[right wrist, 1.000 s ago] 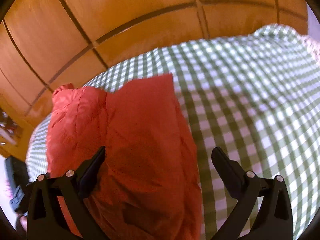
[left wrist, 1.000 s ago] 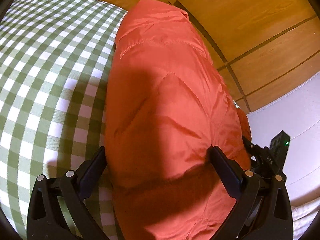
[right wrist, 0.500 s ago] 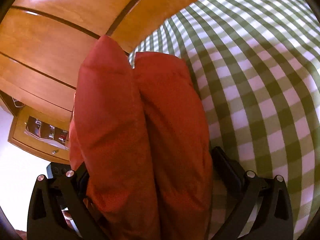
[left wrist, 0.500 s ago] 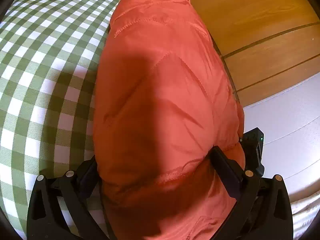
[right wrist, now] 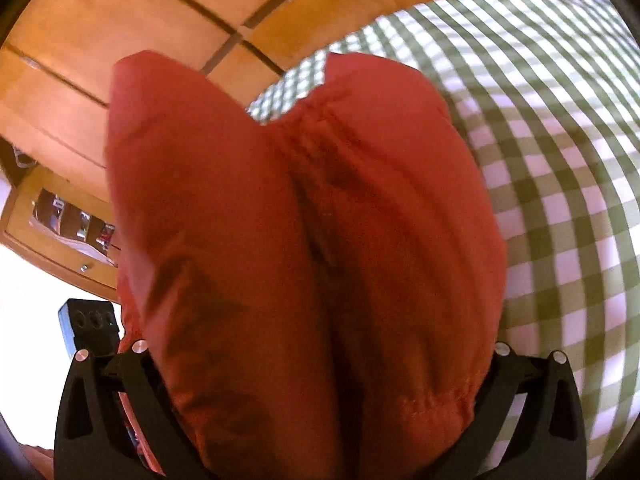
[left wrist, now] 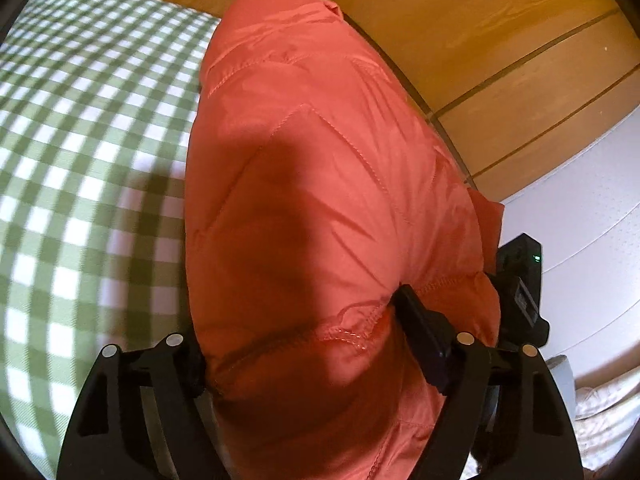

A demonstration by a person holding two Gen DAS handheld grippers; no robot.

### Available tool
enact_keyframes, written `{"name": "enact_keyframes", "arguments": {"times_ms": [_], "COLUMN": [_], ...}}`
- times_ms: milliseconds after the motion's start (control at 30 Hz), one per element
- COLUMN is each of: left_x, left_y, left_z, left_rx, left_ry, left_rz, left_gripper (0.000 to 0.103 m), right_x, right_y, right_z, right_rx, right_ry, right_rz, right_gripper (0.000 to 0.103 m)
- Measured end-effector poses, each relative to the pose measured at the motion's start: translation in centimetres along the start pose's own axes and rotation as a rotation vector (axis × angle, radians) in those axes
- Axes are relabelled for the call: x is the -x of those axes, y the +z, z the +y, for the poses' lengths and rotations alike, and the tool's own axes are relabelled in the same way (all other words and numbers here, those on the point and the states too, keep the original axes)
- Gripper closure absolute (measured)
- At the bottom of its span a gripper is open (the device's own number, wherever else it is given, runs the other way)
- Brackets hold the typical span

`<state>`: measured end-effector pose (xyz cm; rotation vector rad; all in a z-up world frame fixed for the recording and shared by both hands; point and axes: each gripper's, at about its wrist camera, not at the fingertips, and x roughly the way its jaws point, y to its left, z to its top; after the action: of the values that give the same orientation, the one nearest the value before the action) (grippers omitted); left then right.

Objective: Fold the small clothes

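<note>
Warm light, fisheye warp, slight blur

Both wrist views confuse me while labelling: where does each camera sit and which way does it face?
Left wrist: rides the left tongs, looking along the red garment; its black fingers show.
Right wrist: rides the right tongs, facing garment folds; fingers mostly covered.
Shared: garment, checked cloth, wooden panels, each other's tongs.

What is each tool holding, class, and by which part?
Both hold the orange padded garment: the left tool grips its stitched hem, the right tool its bunched edge.
</note>
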<state>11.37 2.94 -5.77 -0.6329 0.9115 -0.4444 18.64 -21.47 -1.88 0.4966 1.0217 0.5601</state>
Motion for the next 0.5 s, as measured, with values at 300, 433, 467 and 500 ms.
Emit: {"name": "enact_keyframes", "arguments": {"times_ms": [300, 433, 467, 500], "left_x": [4.4, 6.6, 7.0, 7.5], "left_y": [-1.5, -1.1, -0.9, -0.6], "left_z": [-0.7, -1.1, -1.0, -0.8], "left_rx": [-0.112, -0.194, -0.203, -0.208], "left_ry": [0.124, 0.186, 0.192, 0.196], "left_rz": [-0.125, -0.197, -0.210, -0.222], "left_gripper": [0.026, 0.026, 0.026, 0.026], "right_x": [-1.3, -2.8, -3.2, -3.6], "right_y": [-2.3, -1.6, -1.4, -0.9], "right_z": [7.5, 10.1, 10.6, 11.0], "right_rx": [0.184, 0.241, 0.248, 0.258], "right_ry": [0.074, 0.114, 0.124, 0.133], "right_rz": [-0.122, -0.149, -0.154, -0.159], "right_gripper": [0.005, 0.005, 0.005, 0.005]}}
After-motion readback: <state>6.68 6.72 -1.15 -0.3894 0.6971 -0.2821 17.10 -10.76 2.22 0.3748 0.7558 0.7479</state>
